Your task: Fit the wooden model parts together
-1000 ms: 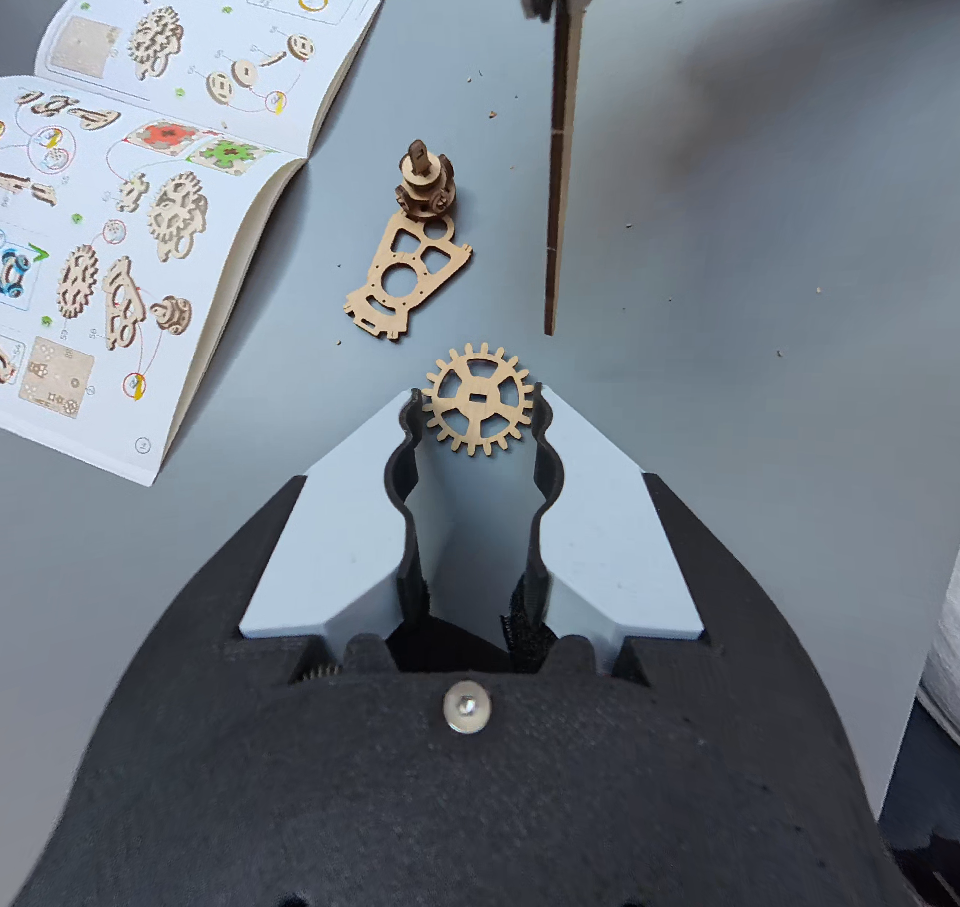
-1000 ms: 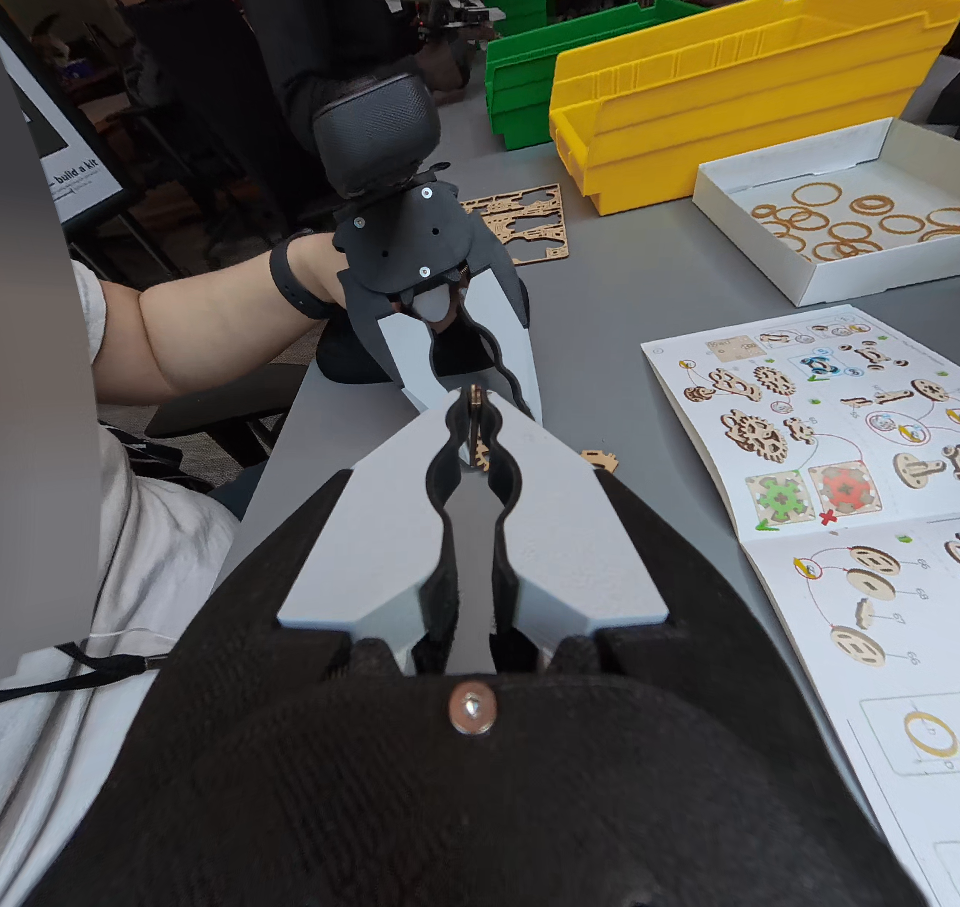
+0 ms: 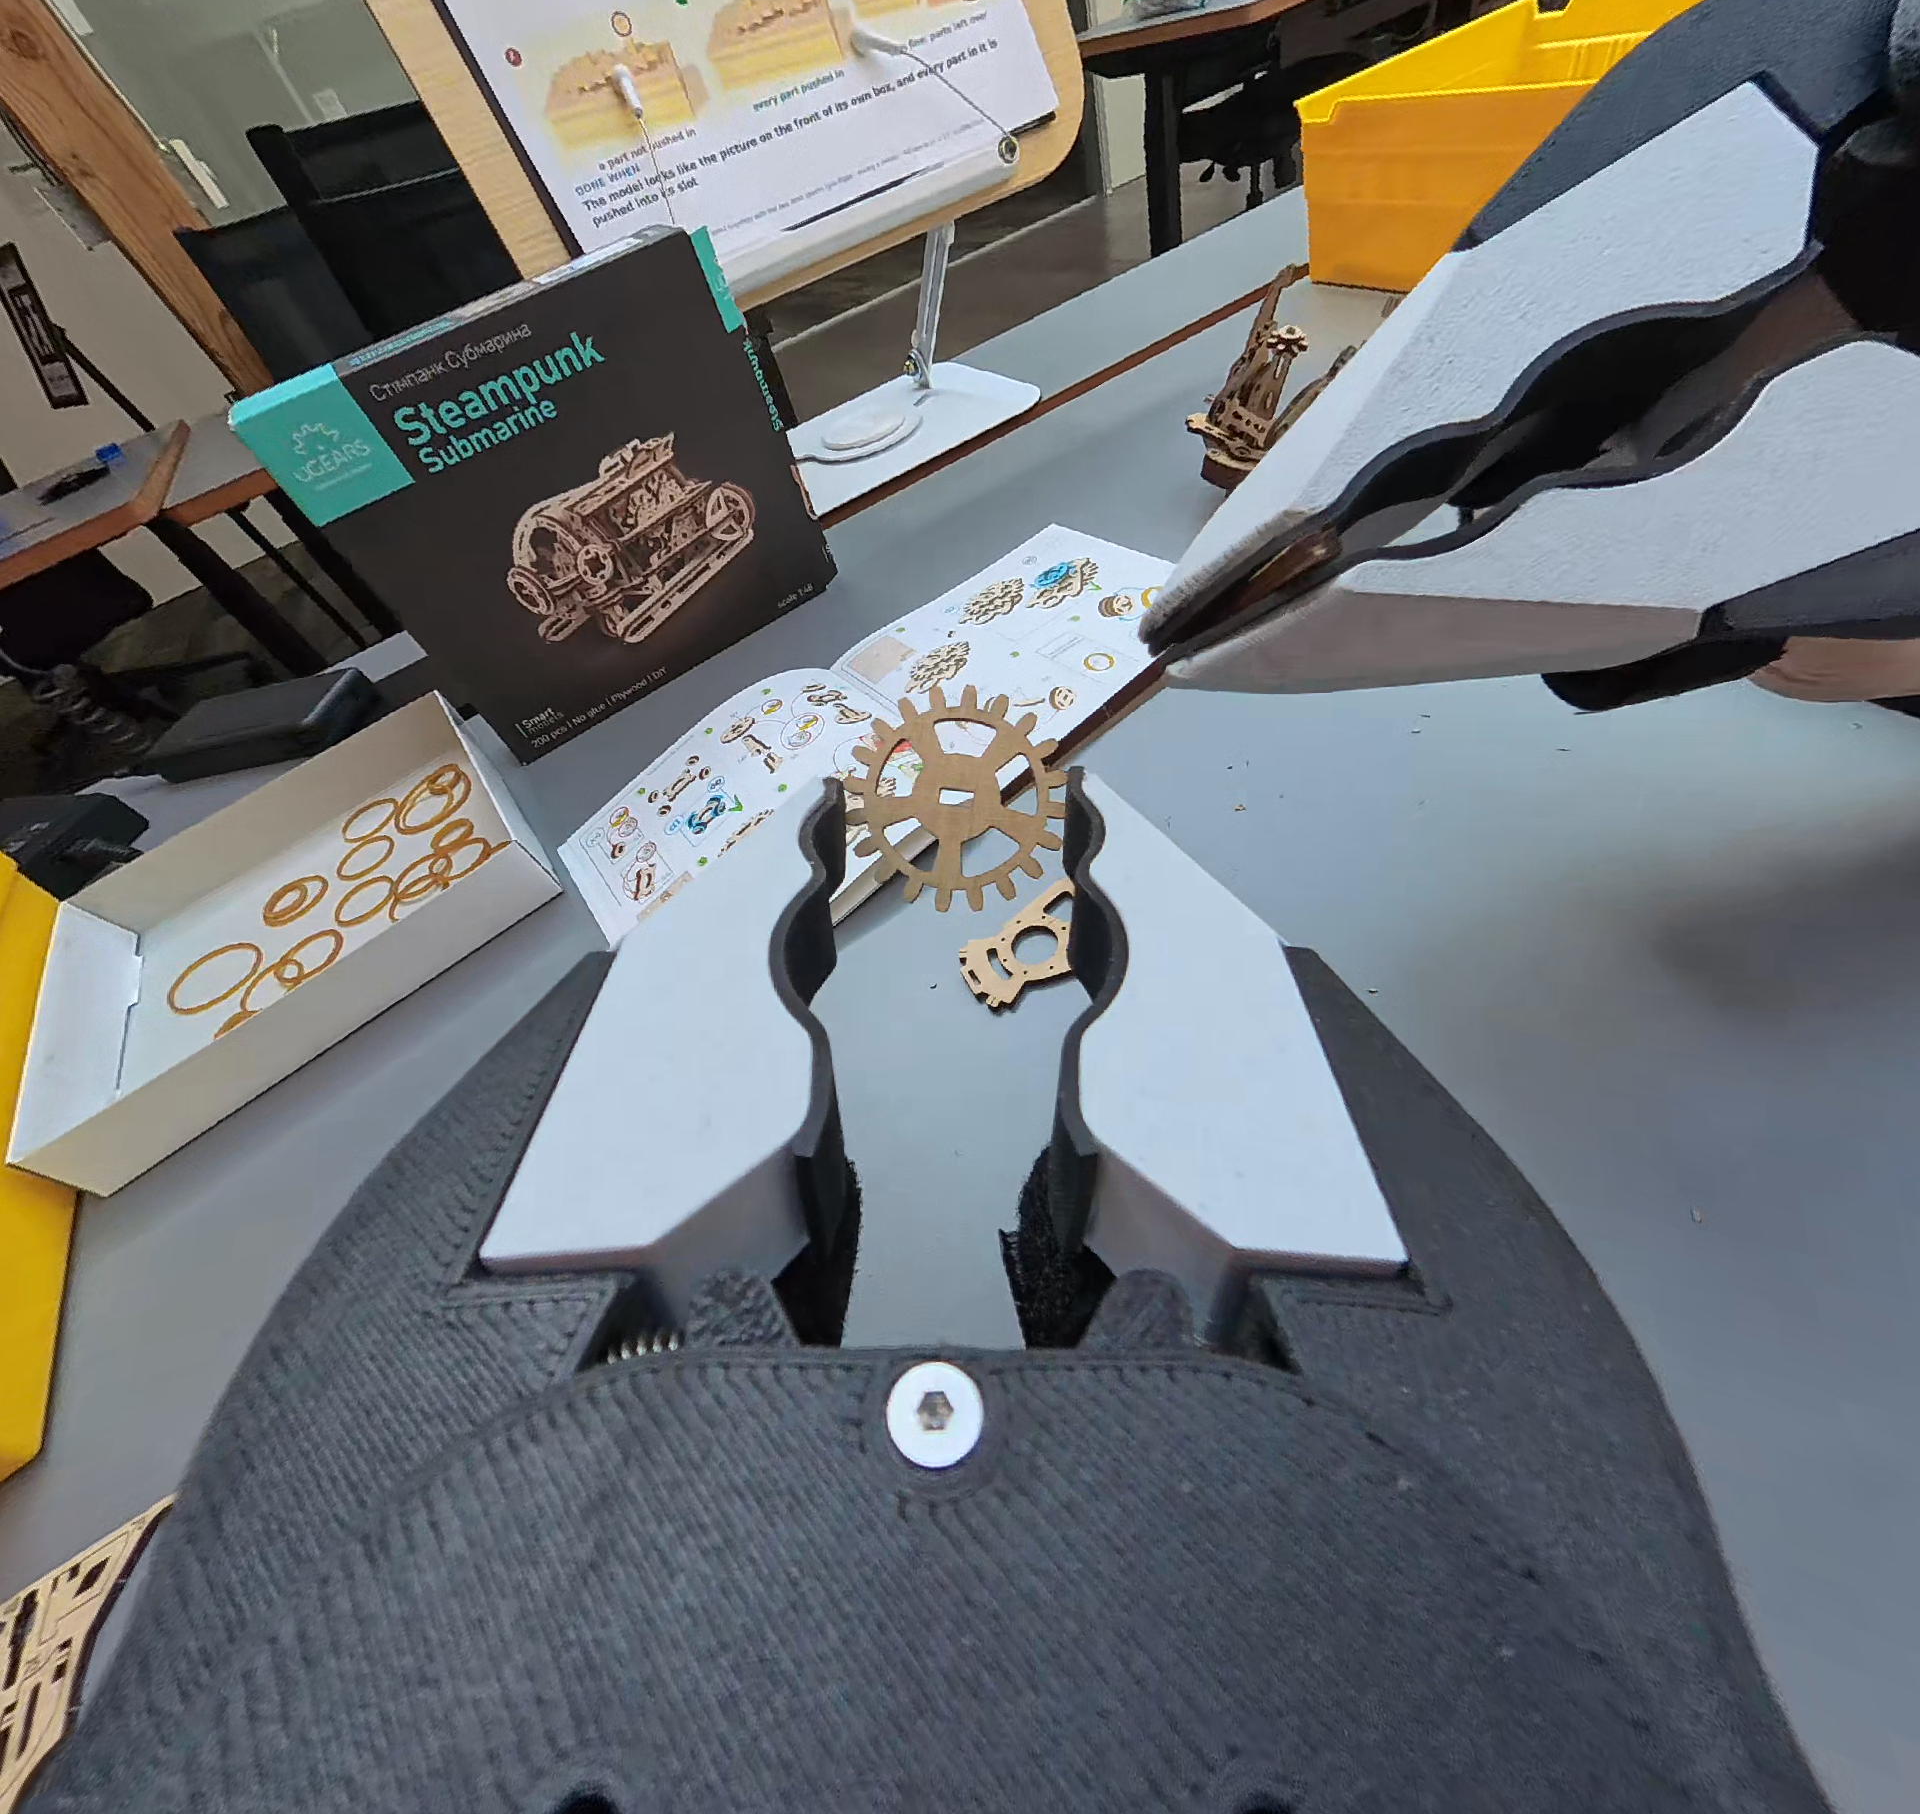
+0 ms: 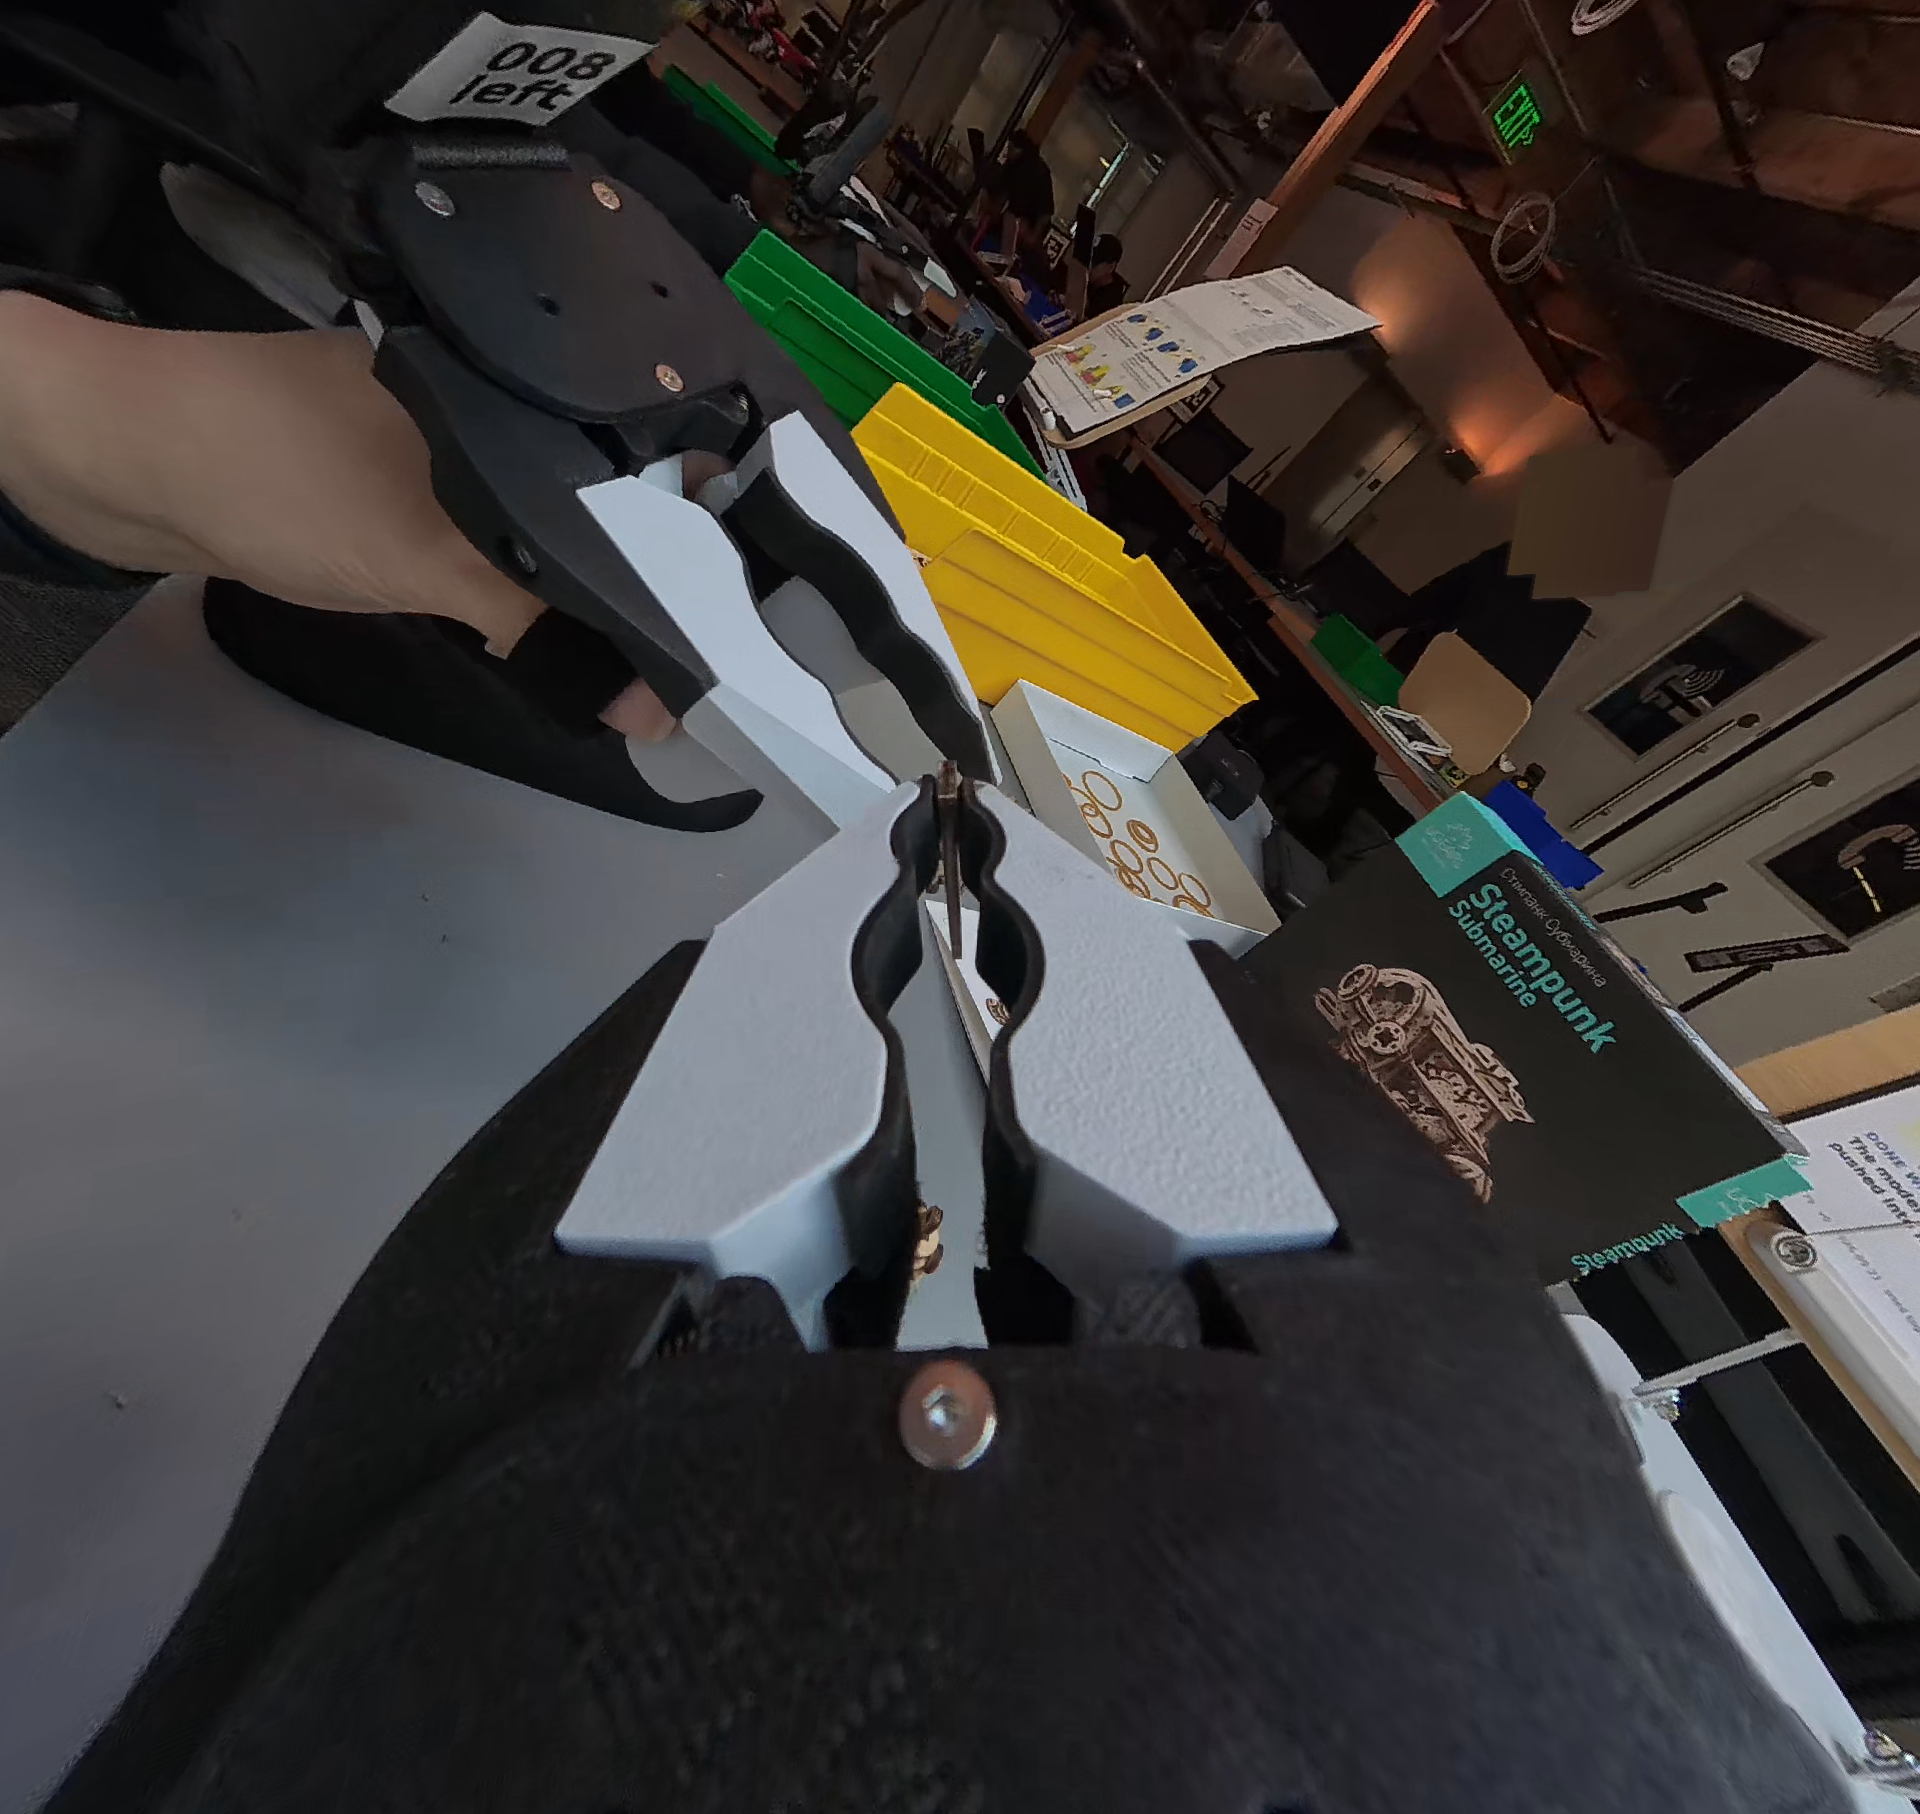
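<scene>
Grey table [image 3: 1507, 985] spread out below, and both grippers are up off it, facing each other. At the table's far edge stands the dark kit box [image 3: 561, 517]; the open instruction booklet [image 3: 748, 756] lies in front of it. Toward the left edge sits a white tray [image 3: 94, 1068] of thin wooden rings.

Now the action. The left gripper [image 3: 951, 808] holds the wooden gear [image 3: 956, 796] flat-on between its tips, jaws about a gear's width apart, pinching the teeth at both sides. The gear's square centre hole faces outward, open and ready. The right gripper [image 3: 1184, 621] comes in from the upper right, jaws nearly closed on a thin wooden piece [image 4: 948, 860]; it shows edge-on, so its shape is hard to read. Its tip sits just above and right of the gear, near but apart.

Below the gear, on the table, lies a flat wooden plate [image 3: 1013, 954] with round cut-outs, untouched.

So this looks like the line-up before a join: gear presented, second part closing in. Nothing is mated yet. The next move, as I judge it, calls for bringing the right-hand piece square to the centre hole and pressing straight in, with the left grip firm so the gear doesn't twist between the tips.
</scene>
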